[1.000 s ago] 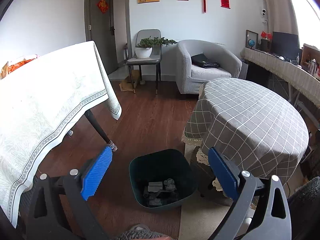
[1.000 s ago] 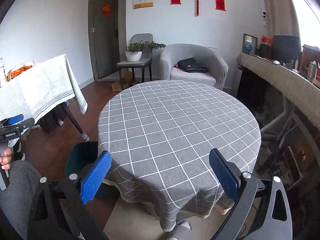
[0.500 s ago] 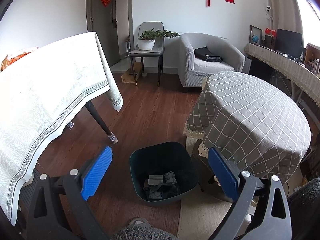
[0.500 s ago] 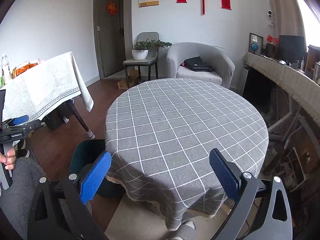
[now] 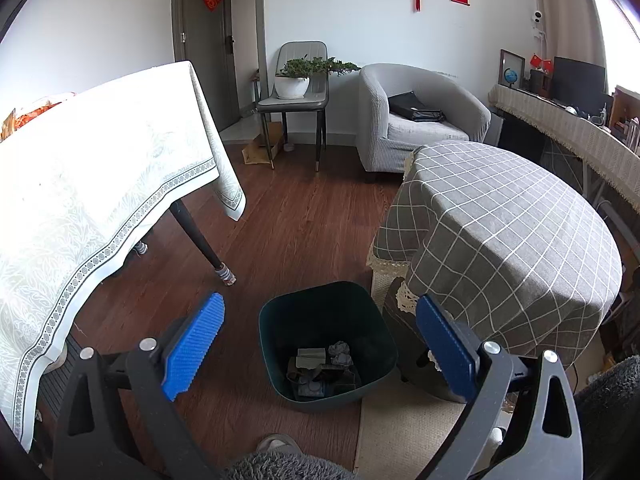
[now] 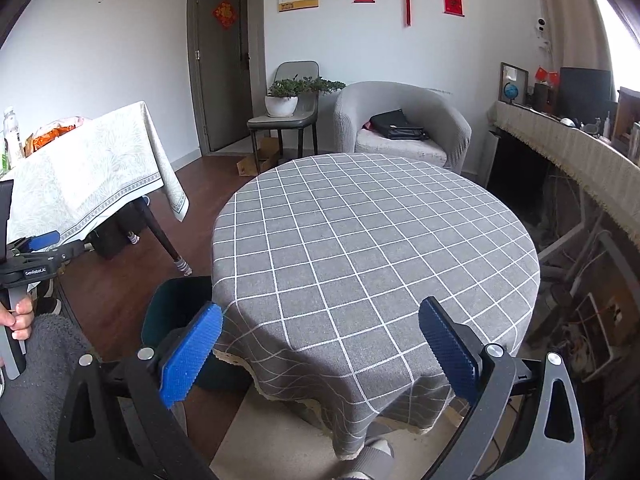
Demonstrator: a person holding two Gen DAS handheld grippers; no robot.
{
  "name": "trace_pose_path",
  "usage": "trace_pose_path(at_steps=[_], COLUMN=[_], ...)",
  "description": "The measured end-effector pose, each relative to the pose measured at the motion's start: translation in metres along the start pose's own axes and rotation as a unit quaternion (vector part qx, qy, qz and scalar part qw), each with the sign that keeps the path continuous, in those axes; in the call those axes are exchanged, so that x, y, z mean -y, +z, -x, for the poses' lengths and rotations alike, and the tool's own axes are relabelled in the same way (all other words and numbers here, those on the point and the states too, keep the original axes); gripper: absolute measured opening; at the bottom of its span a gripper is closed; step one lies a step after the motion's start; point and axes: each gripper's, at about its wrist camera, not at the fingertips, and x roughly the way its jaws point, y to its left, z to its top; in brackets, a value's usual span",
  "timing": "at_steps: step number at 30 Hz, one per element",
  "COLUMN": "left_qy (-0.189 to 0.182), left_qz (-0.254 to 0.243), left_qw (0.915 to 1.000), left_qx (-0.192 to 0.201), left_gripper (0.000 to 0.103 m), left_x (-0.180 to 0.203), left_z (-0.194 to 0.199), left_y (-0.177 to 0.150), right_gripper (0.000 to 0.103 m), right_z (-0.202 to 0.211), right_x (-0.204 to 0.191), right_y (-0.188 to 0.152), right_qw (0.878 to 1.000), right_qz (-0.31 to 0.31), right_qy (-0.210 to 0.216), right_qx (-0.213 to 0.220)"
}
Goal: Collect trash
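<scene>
Much of the bin [image 6: 176,312] was hidden in the right wrist view: only a dark green wall showed past the hanging edge of the round table [image 6: 372,240], and one blue pad of the right gripper [image 6: 320,354] covered part of it. The left wrist view showed the bin [image 5: 326,344] whole, standing upright on the wood floor [image 5: 296,216], mouth facing up, touching or just beside the pale rug [image 5: 404,424]; which could not be told. Trash [image 5: 320,368] lay at its bottom: crumpled paper and some flat grey pieces, too jumbled and dim to sort out or to read any long axis. The left gripper [image 5: 320,346] hung above the bin, jaws spread wide, nothing between the pads. The right gripper hung over the near edge of the round table, jaws equally wide apart, holding nothing. The table's checked grey cloth hid its legs. A hand [image 6: 18,318] at the left edge of the right wrist view gripped the handle of the left gripper [image 6: 40,246], mostly cut off by the frame. A white-clothed table [image 5: 92,184] stood left of the bin, one dark leg showing. A fuzzy grey sleeve or garment and a shoe tip at the bottom edge were cut off.
</scene>
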Motion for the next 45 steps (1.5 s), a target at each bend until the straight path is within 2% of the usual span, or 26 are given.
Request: trace_pose_path(at_steps=[45], left_qy=[-0.001], left_qz=[-0.004], left_qw=[1.0000], left_qx=[-0.002], left_gripper=[0.098], left_x=[0.0049], left_z=[-0.0031], left_y=[-0.0070], right_gripper=[0.100], right_z=[-0.0023], right_x=[0.0015], right_y=[0.0000], right_qw=[1.000], right_qz=[0.000], right_qy=[0.001], right_qx=[-0.004])
